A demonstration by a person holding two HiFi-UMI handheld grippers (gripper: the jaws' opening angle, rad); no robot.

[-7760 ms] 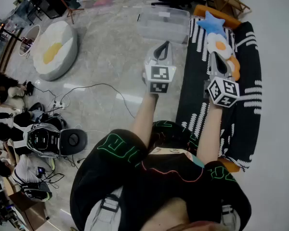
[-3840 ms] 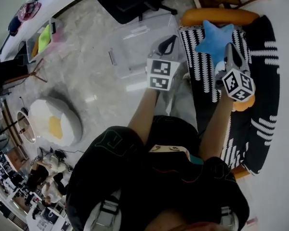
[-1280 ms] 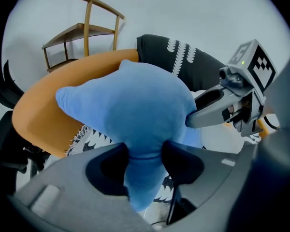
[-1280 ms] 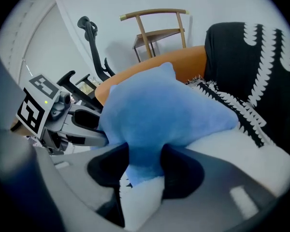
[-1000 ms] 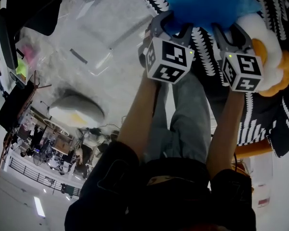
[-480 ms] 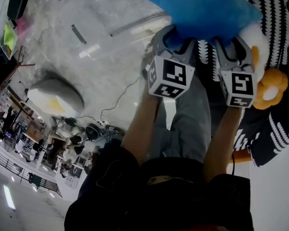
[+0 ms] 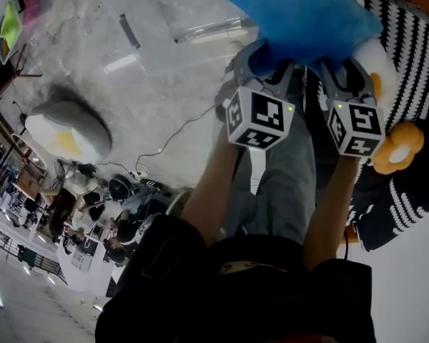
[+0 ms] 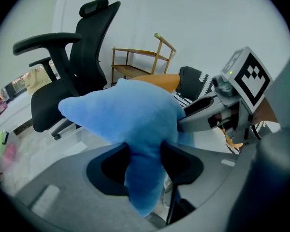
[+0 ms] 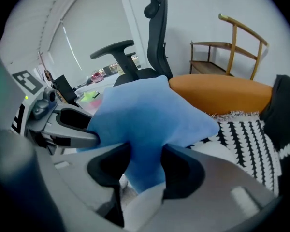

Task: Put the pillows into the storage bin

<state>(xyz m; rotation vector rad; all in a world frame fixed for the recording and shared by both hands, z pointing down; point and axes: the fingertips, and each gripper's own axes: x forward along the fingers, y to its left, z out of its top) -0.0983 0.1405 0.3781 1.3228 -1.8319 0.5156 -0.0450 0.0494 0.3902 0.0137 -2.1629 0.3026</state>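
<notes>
Plastic of the clear storage bin (image 7: 200,31) is seen on the floor at upper left. Just right of it, the blue star pillow (image 7: 293,13) is held aloft. One arm is clamped by the left gripper (image 7: 270,54) and another by the right gripper (image 7: 341,66), whose jaws have just been opening slightly around the plush.
</notes>
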